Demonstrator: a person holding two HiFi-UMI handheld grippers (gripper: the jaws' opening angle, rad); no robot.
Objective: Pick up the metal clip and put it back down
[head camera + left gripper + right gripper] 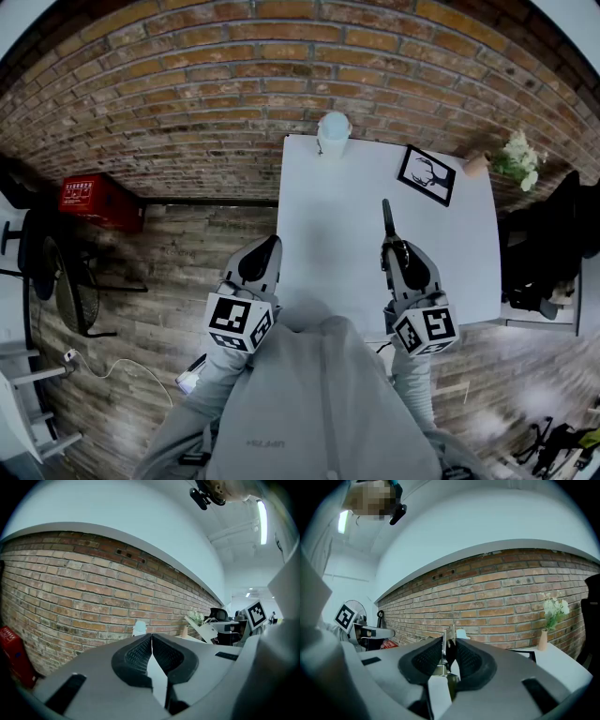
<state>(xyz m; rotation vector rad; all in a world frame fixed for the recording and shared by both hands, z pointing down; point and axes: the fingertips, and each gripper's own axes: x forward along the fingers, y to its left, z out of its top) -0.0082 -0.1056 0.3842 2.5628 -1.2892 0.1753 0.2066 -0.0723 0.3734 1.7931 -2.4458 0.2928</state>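
Observation:
My right gripper (387, 246) is raised over the right half of the white table (337, 216) and is shut on the metal clip (386, 217). The clip sticks out beyond the jaw tips as a dark narrow piece. In the right gripper view the metal clip (449, 644) is pinched between the black ribbed pads (429, 658), its thin silver arms standing up above them. My left gripper (261, 258) hangs at the table's left edge, off the surface. Its jaws (151, 641) are closed together with nothing between them.
A white cup-shaped object (334, 131) stands at the table's far edge. A framed deer picture (427, 174) lies at the far right, beside a small vase with white flowers (514, 157). The brick wall (187, 103) runs behind; a red box (94, 199) sits on the floor at left.

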